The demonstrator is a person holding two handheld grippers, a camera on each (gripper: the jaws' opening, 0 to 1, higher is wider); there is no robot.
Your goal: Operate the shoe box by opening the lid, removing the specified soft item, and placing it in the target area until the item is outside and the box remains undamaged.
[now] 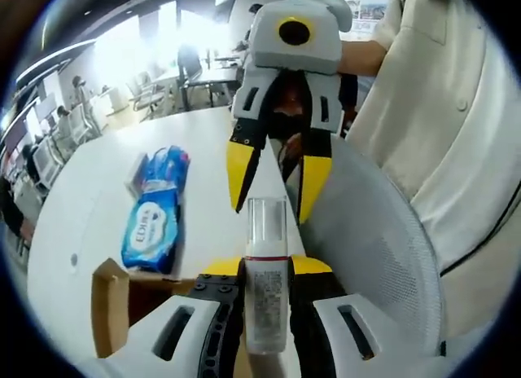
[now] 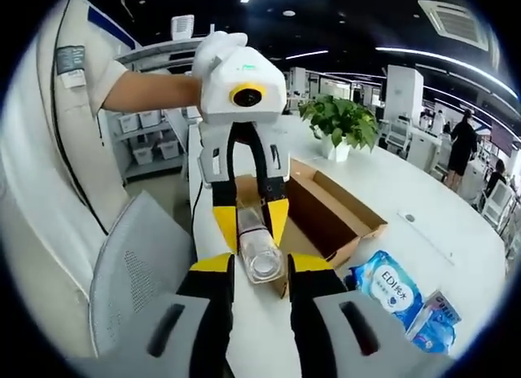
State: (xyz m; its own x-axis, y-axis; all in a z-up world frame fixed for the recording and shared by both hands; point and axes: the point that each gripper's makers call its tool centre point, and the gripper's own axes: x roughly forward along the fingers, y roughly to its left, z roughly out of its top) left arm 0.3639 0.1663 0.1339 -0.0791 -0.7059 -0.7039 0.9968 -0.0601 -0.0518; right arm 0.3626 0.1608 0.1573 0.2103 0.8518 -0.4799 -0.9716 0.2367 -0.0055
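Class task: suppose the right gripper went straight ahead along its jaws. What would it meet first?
Probably the clear bottle that the left gripper holds out towards it: its end already sits between the right gripper jaw tips. Depth is hard to judge, so contact is uncertain.

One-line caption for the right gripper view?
Left gripper holds a clear bottle above the open shoe box; wipes pack lies beside.

A potted plant [image 2: 342, 121] is seen on the white table [image 2: 431, 207]; a mesh chair back [image 1: 374, 231] is seen beside it.
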